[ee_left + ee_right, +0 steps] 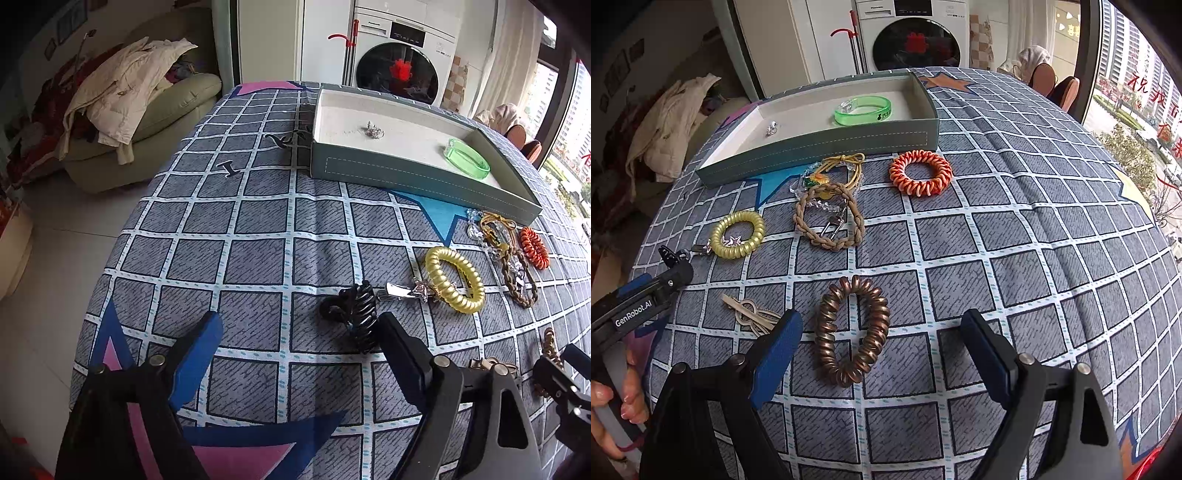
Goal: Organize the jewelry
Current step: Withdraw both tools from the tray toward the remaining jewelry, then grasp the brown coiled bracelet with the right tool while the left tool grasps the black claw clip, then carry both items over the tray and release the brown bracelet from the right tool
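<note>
On the checked tablecloth (997, 229), both grippers gape wide, the left gripper (299, 343) partly hiding a black claw clip (351, 314).

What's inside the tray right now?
The tray holds a green bracelet and a small silver trinket. Its near wall hides the strip of floor just behind it.

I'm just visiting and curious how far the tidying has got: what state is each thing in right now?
Left gripper: open, holding nothing, beside the black claw clip.
Right gripper: open, above the bronze coil tie, not gripping.
Tray: open-topped, mostly bare.
Green bangle: in the tray.
Small silver piece: in the tray.
Orange coil tie: on the cloth, outside the tray.
Yellow coil tie: on the cloth.
Braided band: on the cloth.
</note>
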The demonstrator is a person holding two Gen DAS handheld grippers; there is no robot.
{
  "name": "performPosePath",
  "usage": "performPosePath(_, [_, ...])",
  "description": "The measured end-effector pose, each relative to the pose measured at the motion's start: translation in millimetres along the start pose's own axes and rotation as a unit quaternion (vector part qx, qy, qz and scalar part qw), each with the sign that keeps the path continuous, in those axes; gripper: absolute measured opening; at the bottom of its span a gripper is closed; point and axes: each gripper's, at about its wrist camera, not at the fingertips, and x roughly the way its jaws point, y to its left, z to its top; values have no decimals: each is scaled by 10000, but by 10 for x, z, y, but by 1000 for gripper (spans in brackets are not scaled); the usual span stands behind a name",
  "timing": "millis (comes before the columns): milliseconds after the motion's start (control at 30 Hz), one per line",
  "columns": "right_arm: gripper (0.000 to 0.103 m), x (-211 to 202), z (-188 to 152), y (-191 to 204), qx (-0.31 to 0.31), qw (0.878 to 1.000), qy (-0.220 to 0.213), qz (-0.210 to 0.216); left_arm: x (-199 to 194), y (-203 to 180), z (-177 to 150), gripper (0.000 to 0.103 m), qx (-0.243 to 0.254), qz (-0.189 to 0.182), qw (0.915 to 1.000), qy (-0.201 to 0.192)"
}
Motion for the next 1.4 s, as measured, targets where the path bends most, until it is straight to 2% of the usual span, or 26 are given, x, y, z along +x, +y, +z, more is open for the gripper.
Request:
performPosePath(67, [88, 12, -16, 44, -164, 9998, -3, -135, -2, -14, -4, 99, 45, 24, 10000, -25])
performPosePath(167, [77, 5, -42, 89, -383, 9988, -53, -309, -21, -33, -5, 90, 107, -22, 9999, -77])
performPosePath(267, [67, -12, -39, 105, -443, 9986, -76, -263, -32, -45, -2, 88, 153, -20, 9998, -93])
performPosePath(300, [64, -16, -37, 107, -460, 9986, -80, -254, -35, -43, 0, 83, 144, -75, 9998, -93])
performPosePath(400, [57, -25, -43, 118, -494, 9985, -87, -218, -52, -47, 0, 74, 175, -122, 9997, -101])
performPosePath(433, [52, -29, -39, 126, -496, 9985, -90, -210, -60, -51, -1, 70, 196, -165, 9996, -121])
performPosePath(500, [42, -41, -38, 124, -487, 9986, -98, -185, -74, -66, 2, 54, 245, -203, 9994, -142])
performPosePath(567, [36, -47, -34, 117, -476, 9987, -92, -167, -78, -72, 2, 49, 306, -245, 9991, -157])
performPosePath(600, [30, -49, -33, 117, -468, 9987, -100, -160, -84, -72, -2, 39, 338, -266, 9989, -173])
performPosePath(633, [25, -54, -35, 109, -454, 9988, -107, -152, -88, -75, -4, 37, 366, -277, 9988, -178])
performPosePath(933, [24, -150, -6, -61, -85, 9992, -255, 283, -149, 66, 27, 37, 130, -741, 9971, -84])
performPosePath(1200, [24, -256, 159, -168, 193, 9972, -386, 606, -306, 68, 167, 37, 214, -861, 9958, -245])
performPosePath(1400, [24, -289, 377, -232, 281, 9956, -465, 762, -406, 7, 409, 37, 329, -982, 9938, -414])
